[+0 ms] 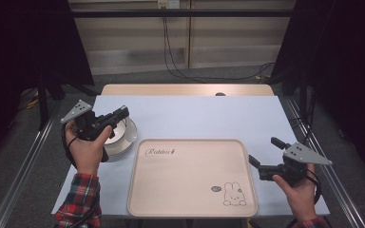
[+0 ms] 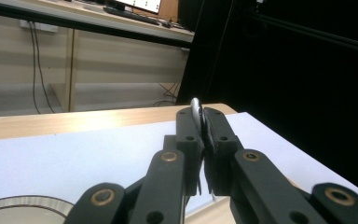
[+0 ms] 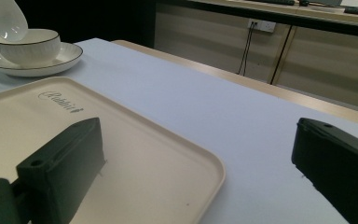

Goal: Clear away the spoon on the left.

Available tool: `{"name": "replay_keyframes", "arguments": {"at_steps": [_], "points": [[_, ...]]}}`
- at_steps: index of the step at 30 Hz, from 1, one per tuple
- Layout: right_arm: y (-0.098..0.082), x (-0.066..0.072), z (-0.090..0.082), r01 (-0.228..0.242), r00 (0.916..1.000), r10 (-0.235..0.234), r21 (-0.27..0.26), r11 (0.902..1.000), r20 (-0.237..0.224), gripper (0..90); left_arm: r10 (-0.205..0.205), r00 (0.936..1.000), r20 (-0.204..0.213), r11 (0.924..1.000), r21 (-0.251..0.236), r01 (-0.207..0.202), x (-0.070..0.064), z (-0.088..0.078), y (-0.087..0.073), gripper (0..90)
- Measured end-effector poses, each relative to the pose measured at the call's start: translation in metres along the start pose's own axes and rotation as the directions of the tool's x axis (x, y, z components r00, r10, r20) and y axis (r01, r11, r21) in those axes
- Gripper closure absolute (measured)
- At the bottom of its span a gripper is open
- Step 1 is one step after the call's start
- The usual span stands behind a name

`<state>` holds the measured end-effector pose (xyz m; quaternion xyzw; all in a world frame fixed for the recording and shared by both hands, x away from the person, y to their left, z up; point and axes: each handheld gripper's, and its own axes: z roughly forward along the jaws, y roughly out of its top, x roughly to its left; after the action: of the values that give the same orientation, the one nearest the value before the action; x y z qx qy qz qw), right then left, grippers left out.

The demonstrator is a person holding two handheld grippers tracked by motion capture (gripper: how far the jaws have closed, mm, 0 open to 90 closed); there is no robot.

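My left gripper [image 1: 122,114] hovers over a white bowl [image 3: 25,46] that sits on a dark-rimmed saucer [image 1: 132,134] at the table's left. It is shut on the thin handle of a white spoon [image 2: 196,108], which stands edge-on between the pads. In the right gripper view the spoon's bowl [image 3: 9,21] hangs just above the bowl's rim. A cream tray [image 1: 190,199] with a rabbit drawing lies at the front middle, with nothing on it. My right gripper [image 1: 263,150] stays open just off the tray's right edge, nothing between its jaws.
A pale blue cloth [image 1: 204,116] covers the table, whose wooden far edge [image 1: 185,89] shows behind it. Cables hang down the wall at the back. Metal frame rails run along both sides of the table.
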<state>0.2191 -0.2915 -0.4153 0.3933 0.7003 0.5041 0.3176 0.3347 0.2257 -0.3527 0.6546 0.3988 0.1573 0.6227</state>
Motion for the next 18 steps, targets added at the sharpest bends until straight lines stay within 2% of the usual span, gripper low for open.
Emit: {"name": "replay_keyframes", "arguments": {"at_steps": [2, 3, 10, 14, 16, 17, 18], "points": [[0.0, 0.0, 0.0, 0.001, 1.0, -0.001, -0.002, 1.0, 0.001, 1.7, 0.016, 0.9999, 0.003, 0.9999, 0.003, -0.016, -0.004, 0.0, -0.001, 85.9], [0.0, 0.0, 0.0, -0.003, 1.0, 0.003, 0.0, 1.0, -0.002, 1.7, 0.012, 0.9997, 0.02, 0.9999, 0.009, -0.012, -0.006, 0.001, -0.002, 85.9], [0.0, 0.0, 0.0, 0.0, 1.0, 0.0, -0.002, 1.0, 0.002, 1.6, 0.018, 0.9987, 0.048, 0.9995, 0.025, -0.019, -0.011, 0.002, -0.006, 85.9], [0.0, 0.0, 0.0, -0.004, 1.0, 0.004, -0.001, 1.0, -0.001, 1.4, 0.001, 0.9979, 0.065, 0.9997, 0.026, -0.003, -0.016, 0.004, -0.01, 85.9], [0.0, 0.0, 0.001, -0.005, 1.0, 0.005, 0.001, 1.0, -0.004, 1.4, 0.005, 0.9978, 0.065, 0.9994, 0.032, -0.007, -0.018, 0.005, -0.011, 85.9], [0.0, 0.001, 0.001, 0.0, 0.9999, 0.0, 0.005, 1.0, -0.013, 1.4, 0.01, 0.9962, 0.086, 0.9993, 0.035, -0.013, -0.019, 0.005, -0.013, 85.9], [0.0, 0.001, 0.001, 0.0, 0.9999, 0.0, 0.005, 1.0, -0.013, 1.4, 0.01, 0.9962, 0.086, 0.9993, 0.035, -0.013, -0.019, 0.005, -0.013, 85.9]]}}
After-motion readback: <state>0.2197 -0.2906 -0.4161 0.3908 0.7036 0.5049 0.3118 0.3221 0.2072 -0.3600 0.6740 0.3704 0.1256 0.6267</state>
